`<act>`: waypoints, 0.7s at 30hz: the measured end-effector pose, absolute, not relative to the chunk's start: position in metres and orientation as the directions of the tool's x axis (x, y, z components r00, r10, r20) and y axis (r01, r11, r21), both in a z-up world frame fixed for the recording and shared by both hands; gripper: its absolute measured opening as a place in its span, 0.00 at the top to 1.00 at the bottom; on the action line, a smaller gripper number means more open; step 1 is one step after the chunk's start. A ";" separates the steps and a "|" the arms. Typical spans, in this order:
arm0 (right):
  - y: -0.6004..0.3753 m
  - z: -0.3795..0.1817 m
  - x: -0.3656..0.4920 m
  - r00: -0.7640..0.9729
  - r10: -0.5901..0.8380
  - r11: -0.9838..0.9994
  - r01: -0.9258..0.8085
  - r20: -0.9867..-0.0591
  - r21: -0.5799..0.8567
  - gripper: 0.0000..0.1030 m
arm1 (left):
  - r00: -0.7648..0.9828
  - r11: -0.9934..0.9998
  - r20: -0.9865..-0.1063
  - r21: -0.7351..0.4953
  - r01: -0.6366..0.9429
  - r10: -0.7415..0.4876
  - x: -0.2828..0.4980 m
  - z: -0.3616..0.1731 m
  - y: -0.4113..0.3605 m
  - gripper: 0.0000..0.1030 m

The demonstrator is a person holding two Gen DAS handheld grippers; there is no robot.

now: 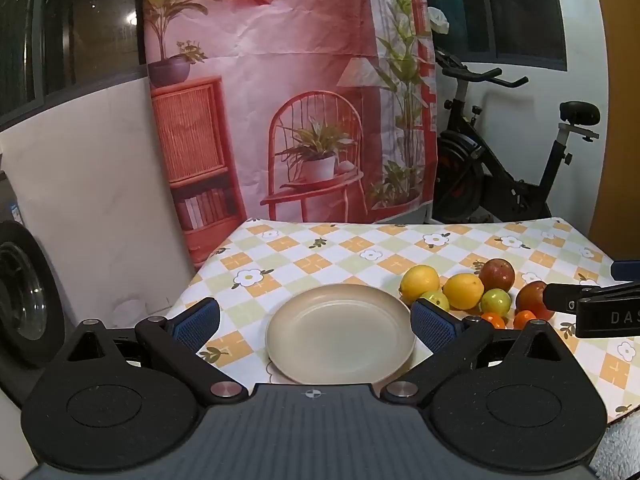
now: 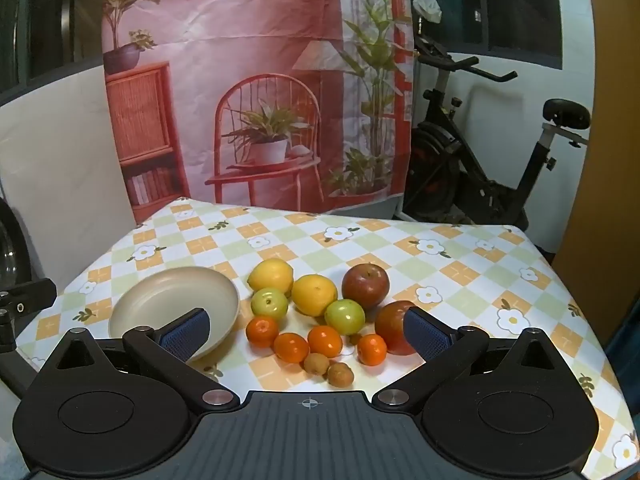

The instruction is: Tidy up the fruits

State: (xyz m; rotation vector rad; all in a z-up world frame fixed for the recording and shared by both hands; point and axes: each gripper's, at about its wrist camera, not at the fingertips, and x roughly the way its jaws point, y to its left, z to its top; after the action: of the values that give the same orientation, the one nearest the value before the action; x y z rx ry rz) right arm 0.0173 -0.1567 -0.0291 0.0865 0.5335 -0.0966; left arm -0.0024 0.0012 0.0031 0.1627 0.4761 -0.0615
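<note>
**A:** Both sets of jaws are spread as wide as they go, nothing in either. The left gripper (image 1: pixel 315 322) hangs over the near side of the counter (image 2: pixel 460 276) with the beige plate (image 1: pixel 340 336) sitting right between its blue pads, not touching them. The right gripper (image 2: pixel 306 330) has the fruit pile in front of it.

**B:** Where's the fruit relative to the plate?

**A:** All just to the right of it, none on it. Two lemons (image 2: pixel 271 275) at the back, two green fruits (image 2: pixel 269 302) tucked against them, two red apples (image 2: pixel 365 285) on the right side. Four small oranges (image 2: pixel 262 330) run along the front and two little brown fruits (image 2: pixel 317 363) sit nearest the right gripper. They're packed close, mostly touching. The nearer apple is partly hidden behind the right gripper's right pad.

**B:** Room to move?

**A:** Plenty. The far half of the counter is bare checked cloth with flowers, and so is the right side out to its edge. The plate sits closer to the left edge. The left gripper shows up at that left edge in the right wrist view.

**B:** And the room?

**A:** A pink printed backdrop (image 1: pixel 288 92) hangs behind the counter, an exercise bike (image 2: pixel 492 152) stands to its right, dark windows above.
</note>
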 end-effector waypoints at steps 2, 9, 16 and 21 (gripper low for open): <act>-0.156 -0.029 0.017 0.857 -0.069 0.992 0.113 -0.511 0.057 0.00 | 0.889 0.985 -0.457 0.142 0.097 -0.022 -0.003 0.004 0.002 0.01; -0.155 -0.030 0.017 0.858 -0.071 0.992 0.115 -0.509 0.055 0.00 | 0.892 0.985 -0.451 0.144 0.095 -0.020 -0.005 0.003 0.002 0.01; -0.157 -0.029 0.017 0.859 -0.072 0.992 0.116 -0.507 0.055 0.00 | 0.897 0.985 -0.442 0.149 0.090 -0.016 -0.008 0.004 0.001 0.01; -0.157 -0.029 0.017 0.859 -0.074 0.992 0.117 -0.507 0.054 0.00 | 0.900 0.985 -0.436 0.151 0.088 -0.013 -0.010 0.003 0.001 0.01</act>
State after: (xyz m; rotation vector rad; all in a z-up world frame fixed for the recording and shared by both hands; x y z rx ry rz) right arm 0.0166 -0.1569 -0.0291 0.0845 0.5283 -0.1006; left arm -0.0105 0.0006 0.0033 0.1690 0.4487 -0.0526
